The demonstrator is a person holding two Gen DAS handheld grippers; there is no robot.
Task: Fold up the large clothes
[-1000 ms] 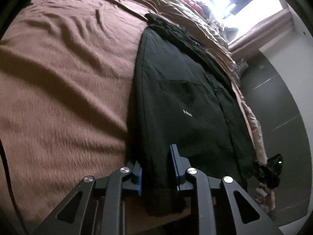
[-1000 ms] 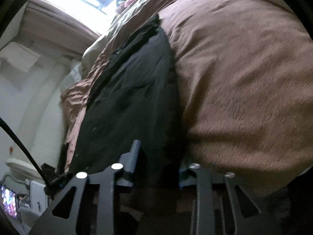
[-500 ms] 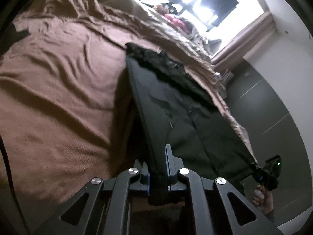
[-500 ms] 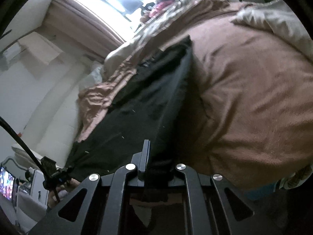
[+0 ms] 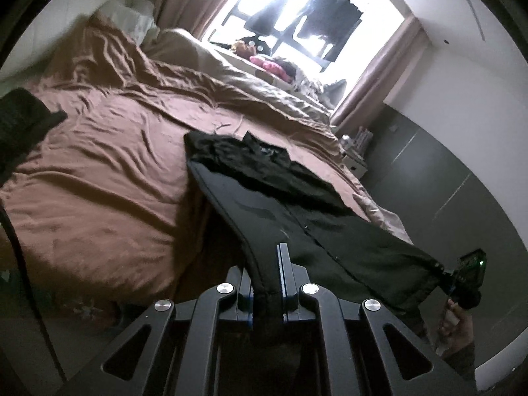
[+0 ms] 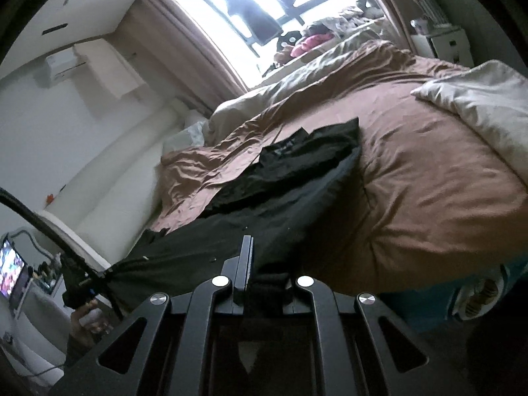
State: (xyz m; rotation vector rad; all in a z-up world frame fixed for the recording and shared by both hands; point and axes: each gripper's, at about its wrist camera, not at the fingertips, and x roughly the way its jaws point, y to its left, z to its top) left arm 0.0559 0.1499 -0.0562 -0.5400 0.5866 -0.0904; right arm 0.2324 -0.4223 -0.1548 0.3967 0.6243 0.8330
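Note:
A large black jacket (image 5: 297,204) stretches from the brown bed towards me, its near hem lifted off the bed. My left gripper (image 5: 267,283) is shut on one corner of the hem. My right gripper (image 6: 264,280) is shut on the other corner, and the jacket (image 6: 270,191) shows in that view too. The collar end still rests on the bedcover. The right gripper also shows at the far right of the left wrist view (image 5: 462,280), the left gripper at the far left of the right wrist view (image 6: 82,283).
The brown bedcover (image 5: 109,171) spans the bed, with a beige duvet (image 6: 478,105) bunched at one side. A dark garment (image 5: 19,122) lies at the bed's left edge. A bright window (image 5: 297,16) and grey wardrobe (image 5: 445,181) are behind.
Both grippers closed on the jacket's hem and lifted it up and back from the bed. The cameras now tilt up, showing the window and room.

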